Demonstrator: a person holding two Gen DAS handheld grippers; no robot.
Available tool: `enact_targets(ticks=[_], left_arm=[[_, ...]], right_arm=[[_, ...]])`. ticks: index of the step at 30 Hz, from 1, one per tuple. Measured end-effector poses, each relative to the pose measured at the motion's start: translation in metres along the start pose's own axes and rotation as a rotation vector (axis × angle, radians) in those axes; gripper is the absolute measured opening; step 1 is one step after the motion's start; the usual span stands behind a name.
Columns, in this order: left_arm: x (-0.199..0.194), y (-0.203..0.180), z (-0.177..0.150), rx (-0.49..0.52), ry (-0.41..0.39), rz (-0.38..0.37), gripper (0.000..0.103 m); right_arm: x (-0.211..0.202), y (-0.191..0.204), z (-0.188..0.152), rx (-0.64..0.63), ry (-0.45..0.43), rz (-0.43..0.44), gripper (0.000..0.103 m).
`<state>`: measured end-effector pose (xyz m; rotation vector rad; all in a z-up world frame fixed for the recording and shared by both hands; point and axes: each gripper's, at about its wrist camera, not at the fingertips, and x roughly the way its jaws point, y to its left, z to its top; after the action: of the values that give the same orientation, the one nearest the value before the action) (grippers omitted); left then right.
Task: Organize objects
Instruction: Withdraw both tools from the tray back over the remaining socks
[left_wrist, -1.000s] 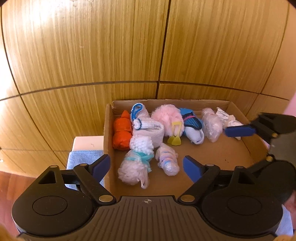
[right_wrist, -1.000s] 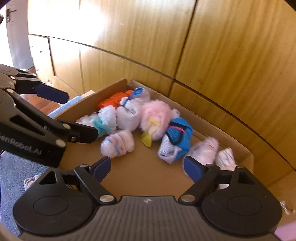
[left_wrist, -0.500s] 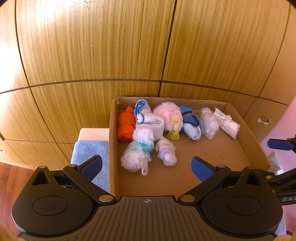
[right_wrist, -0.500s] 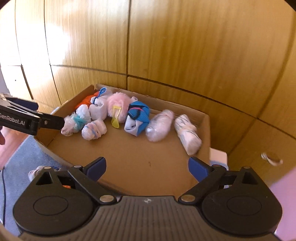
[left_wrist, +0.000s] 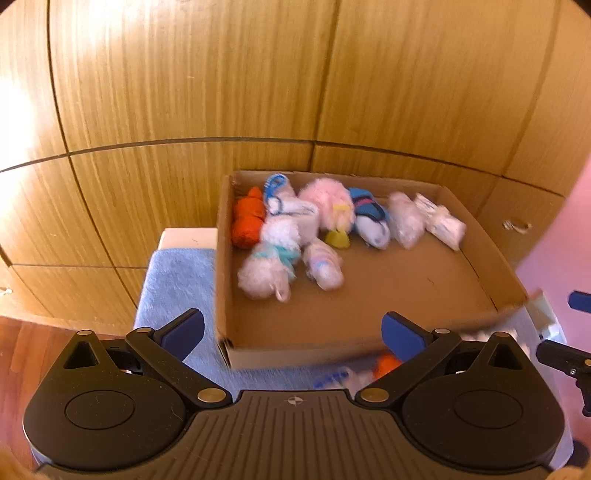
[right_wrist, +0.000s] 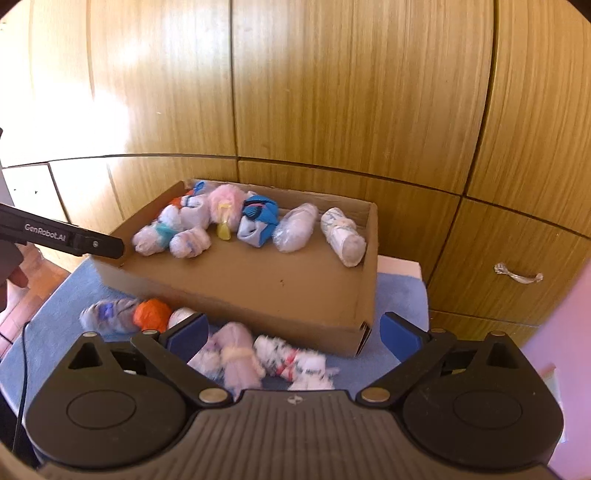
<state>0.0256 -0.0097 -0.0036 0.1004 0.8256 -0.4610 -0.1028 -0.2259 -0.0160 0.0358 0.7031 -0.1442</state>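
A shallow cardboard box (left_wrist: 436, 295) (right_wrist: 280, 288) holds several rolled sock bundles along its far side: an orange one (left_wrist: 248, 221), a fluffy pink one (left_wrist: 328, 205) (right_wrist: 225, 201), a blue one (left_wrist: 369, 214) (right_wrist: 258, 214) and white ones. More bundles lie on the blue towel (right_wrist: 55, 332) in front of the box: an orange one (right_wrist: 152, 314), a pale pink one (right_wrist: 236, 362), a white one with red marks (right_wrist: 295, 363). My left gripper (left_wrist: 291, 334) is open and empty before the box's near wall. My right gripper (right_wrist: 293, 334) is open and empty above the loose bundles.
Wooden cabinet doors (left_wrist: 184, 74) stand right behind the box. A metal drawer handle (right_wrist: 519, 275) is at the right. The towel covers a white stand (left_wrist: 188, 238). Wooden floor (left_wrist: 22, 347) shows at the lower left. The left gripper's black body (right_wrist: 62, 236) reaches in from the left.
Both grippers have pulled back and up away from the box. The whole box and the loose bundles in front of it have come into view. Nothing was grasped.
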Motion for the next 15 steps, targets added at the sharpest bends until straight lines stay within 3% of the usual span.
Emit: enact_targets(ticks=[5, 10, 15], left_arm=[[-0.018, -0.023, -0.034, 0.086, -0.053, -0.032, 0.103], [-0.024, -0.046, -0.062, 0.169, -0.041, -0.049, 0.103], [-0.021, -0.057, -0.074, 0.207, -0.002, -0.087, 0.103]], right_arm=[[-0.010, 0.007, -0.036, -0.083, -0.051, 0.052, 0.095], [-0.008, 0.028, -0.060, -0.210, -0.046, 0.118, 0.089], [-0.014, 0.039, -0.071, -0.238, -0.045, 0.207, 0.095]])
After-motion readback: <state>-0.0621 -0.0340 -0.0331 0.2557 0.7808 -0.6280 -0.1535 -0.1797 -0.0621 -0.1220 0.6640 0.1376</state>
